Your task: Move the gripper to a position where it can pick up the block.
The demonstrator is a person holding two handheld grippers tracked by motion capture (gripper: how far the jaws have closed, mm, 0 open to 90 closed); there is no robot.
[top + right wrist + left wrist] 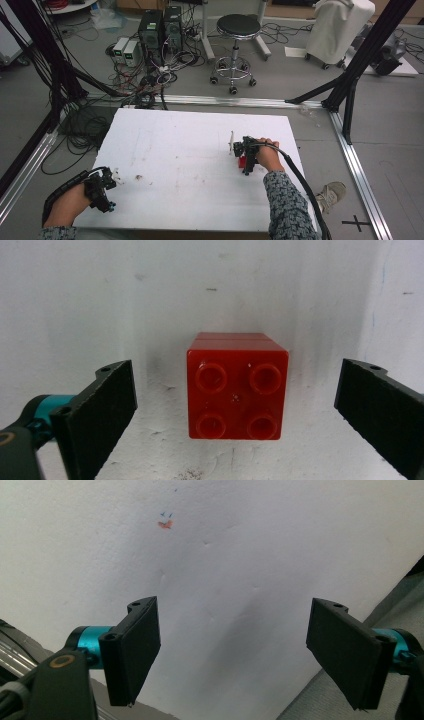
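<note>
A red four-stud brick (237, 386) rests on the white board (190, 150), studs facing the right gripper's camera. My right gripper (237, 415) hangs straight above it, open, one jaw on each side and neither touching. From above, the red brick (242, 161) peeks out under the right gripper (248, 159) at the board's right side. My left gripper (102, 189) is at the board's near left corner. It (235, 655) is open over bare white board (225, 555), with nothing between its jaws.
A small orange and blue mark (165, 524) lies on the board ahead of the left gripper. Beyond the board are a black stool (235, 45), computer boxes with tangled cables (155, 40) and black frame posts (350, 75). A shoe (330, 195) lies on the floor at the right.
</note>
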